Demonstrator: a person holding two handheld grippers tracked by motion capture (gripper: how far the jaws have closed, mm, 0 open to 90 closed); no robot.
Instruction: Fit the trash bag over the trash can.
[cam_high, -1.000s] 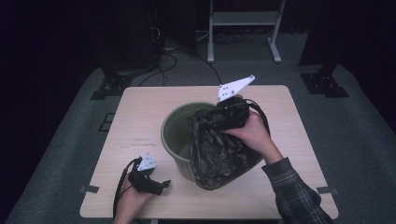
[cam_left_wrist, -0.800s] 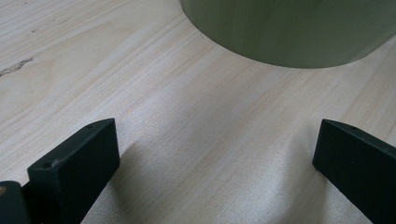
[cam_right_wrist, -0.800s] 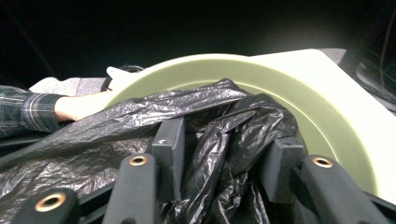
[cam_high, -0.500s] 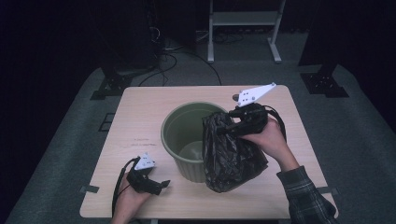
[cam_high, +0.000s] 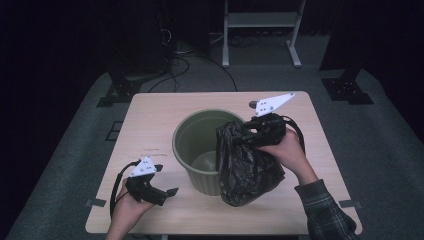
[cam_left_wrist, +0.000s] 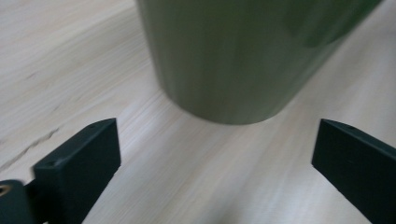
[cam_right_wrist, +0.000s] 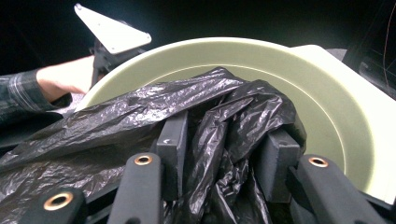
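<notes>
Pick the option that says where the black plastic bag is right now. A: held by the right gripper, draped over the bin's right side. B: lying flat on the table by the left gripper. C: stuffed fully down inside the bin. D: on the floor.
A: the right gripper is shut on the black plastic bag, which hangs over the right rim and outer wall of the green bin.

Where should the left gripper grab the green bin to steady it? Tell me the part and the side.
Take the rim of the green bin on the side facing the left gripper, one jaw inside, one outside. The wall is thin and upright there, while the round body looks wider than the open jaws. The black bag covers the far rim.
</notes>
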